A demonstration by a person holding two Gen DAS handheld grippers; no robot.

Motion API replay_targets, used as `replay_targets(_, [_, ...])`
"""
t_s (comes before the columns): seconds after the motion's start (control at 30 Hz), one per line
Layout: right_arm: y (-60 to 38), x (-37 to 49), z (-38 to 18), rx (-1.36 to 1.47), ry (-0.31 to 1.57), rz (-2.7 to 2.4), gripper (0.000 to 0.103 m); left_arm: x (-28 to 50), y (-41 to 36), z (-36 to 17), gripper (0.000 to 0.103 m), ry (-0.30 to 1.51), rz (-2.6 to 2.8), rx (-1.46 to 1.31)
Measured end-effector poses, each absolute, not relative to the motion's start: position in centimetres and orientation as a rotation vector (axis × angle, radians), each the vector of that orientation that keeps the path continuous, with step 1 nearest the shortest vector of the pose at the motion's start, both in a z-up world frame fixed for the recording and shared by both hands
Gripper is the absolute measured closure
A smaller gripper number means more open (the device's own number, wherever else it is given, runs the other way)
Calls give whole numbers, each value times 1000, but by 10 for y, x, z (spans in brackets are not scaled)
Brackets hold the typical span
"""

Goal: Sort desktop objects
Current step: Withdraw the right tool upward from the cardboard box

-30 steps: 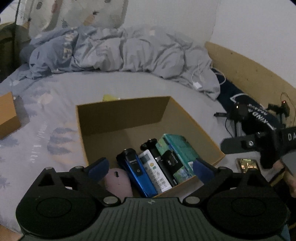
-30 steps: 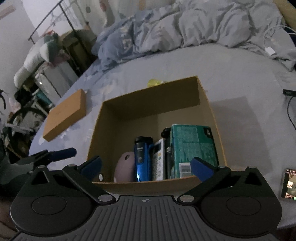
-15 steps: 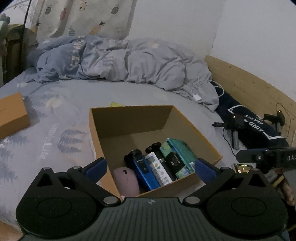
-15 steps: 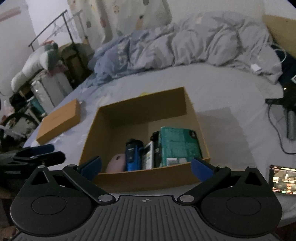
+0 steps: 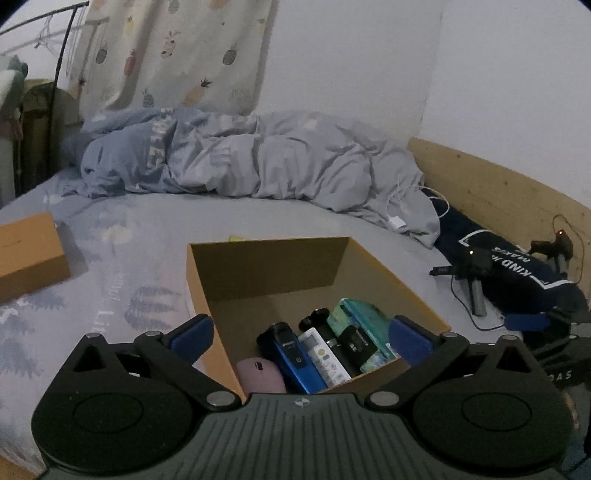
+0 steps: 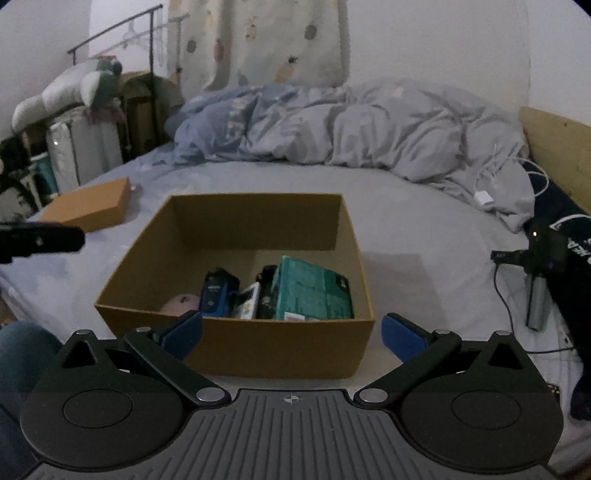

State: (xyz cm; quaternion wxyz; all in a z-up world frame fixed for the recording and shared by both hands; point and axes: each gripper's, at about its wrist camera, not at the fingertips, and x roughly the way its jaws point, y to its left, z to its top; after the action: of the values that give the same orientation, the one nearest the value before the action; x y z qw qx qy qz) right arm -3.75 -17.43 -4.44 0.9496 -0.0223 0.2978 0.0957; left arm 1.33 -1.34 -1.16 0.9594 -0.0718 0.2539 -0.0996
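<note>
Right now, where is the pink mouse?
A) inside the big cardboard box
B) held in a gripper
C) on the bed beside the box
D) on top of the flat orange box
A: the pink mouse lies inside the big cardboard box, next to the blue device.

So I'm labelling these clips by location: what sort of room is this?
Most likely a bedroom. The cardboard box sits on a bed with a rumpled duvet behind it, a wooden bed frame along the wall and a clothes rail in the corner.
</note>
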Motion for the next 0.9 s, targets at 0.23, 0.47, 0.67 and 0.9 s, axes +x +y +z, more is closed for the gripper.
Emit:
replay_targets(0.23, [-165,-36,-51,-65,613,207,0,17,-13,-18,0,559,-201,-126])
replay_targets(0.47, [-159,-40,-50,-89,619,207,0,12,-10,-16,0,555,-209,-135])
replay_targets(0.67, [-157,-43,-48,-96,616,204,0,8,-10,-14,0,551,-207,-127])
replay_targets(0.9, [-154,-46,-48,-108,612,210,0,6,-15,-11,0,553,-202,-111])
